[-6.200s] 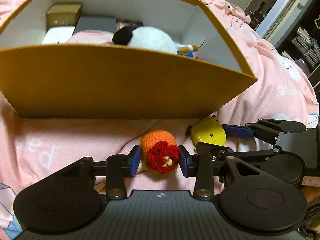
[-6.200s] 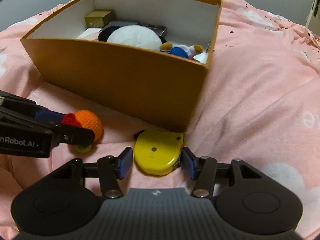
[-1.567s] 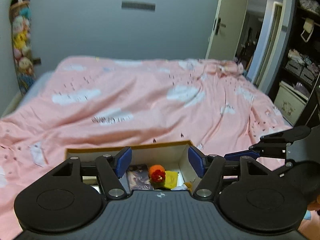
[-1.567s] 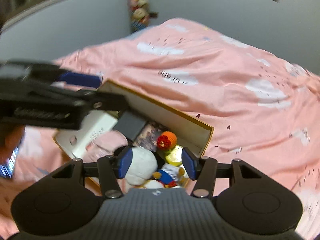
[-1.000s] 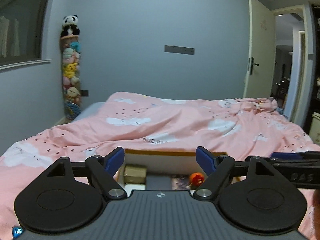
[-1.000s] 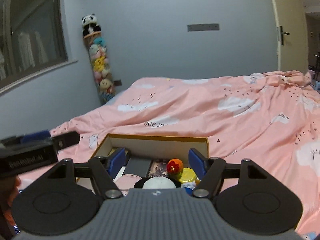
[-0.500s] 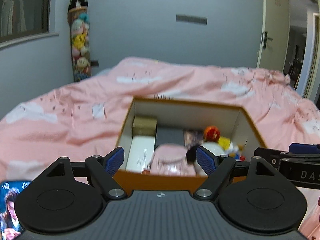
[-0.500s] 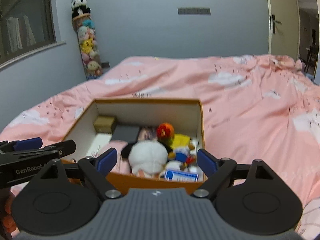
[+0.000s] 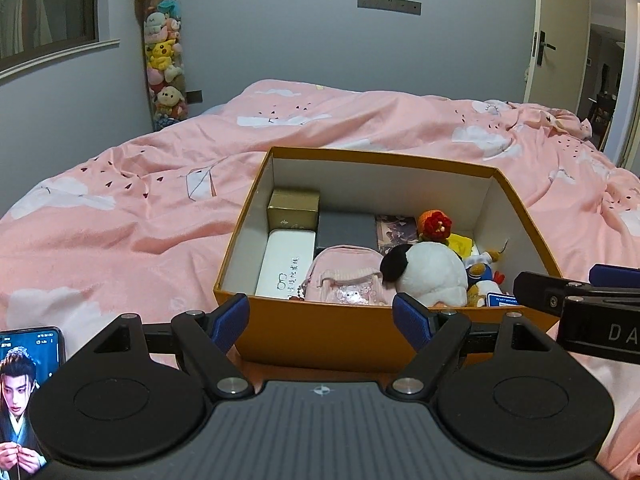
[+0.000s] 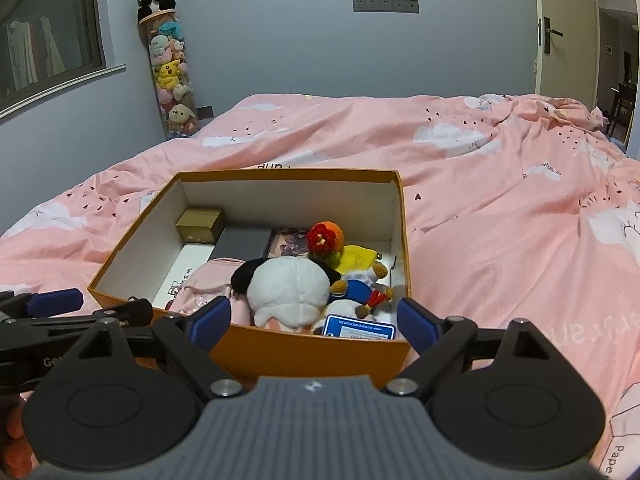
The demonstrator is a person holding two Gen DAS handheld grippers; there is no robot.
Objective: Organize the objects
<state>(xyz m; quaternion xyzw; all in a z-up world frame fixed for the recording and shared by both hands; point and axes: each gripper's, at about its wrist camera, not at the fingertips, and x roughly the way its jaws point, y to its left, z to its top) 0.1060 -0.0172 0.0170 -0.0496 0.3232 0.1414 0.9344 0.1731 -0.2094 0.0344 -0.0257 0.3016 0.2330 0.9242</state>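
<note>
An orange cardboard box [image 9: 320,336] [image 10: 304,348] sits on the pink bed. Inside lie the crocheted orange-and-red toy [image 9: 435,224] [image 10: 326,238], the yellow item [image 9: 461,243] [image 10: 358,258], a white-and-black plush [image 9: 428,274] [image 10: 288,284], a pink pouch [image 9: 344,276], a white case [image 9: 286,266], a gold box [image 9: 294,208] and a dark box [image 9: 346,230]. My left gripper [image 9: 322,322] is open and empty, just in front of the box's near wall. My right gripper [image 10: 314,322] is open and empty, at the near wall too.
A phone [image 9: 24,392] with a lit screen lies at the lower left of the left wrist view. A tall tube of plush toys [image 9: 162,64] stands against the grey wall. A door [image 9: 560,32] is at the back right. The pink duvet [image 10: 500,208] surrounds the box.
Both grippers let go of the crocheted toy and the yellow item, which now lie in the box. Both have drawn back and tilted down, so the box shows nearer and larger.
</note>
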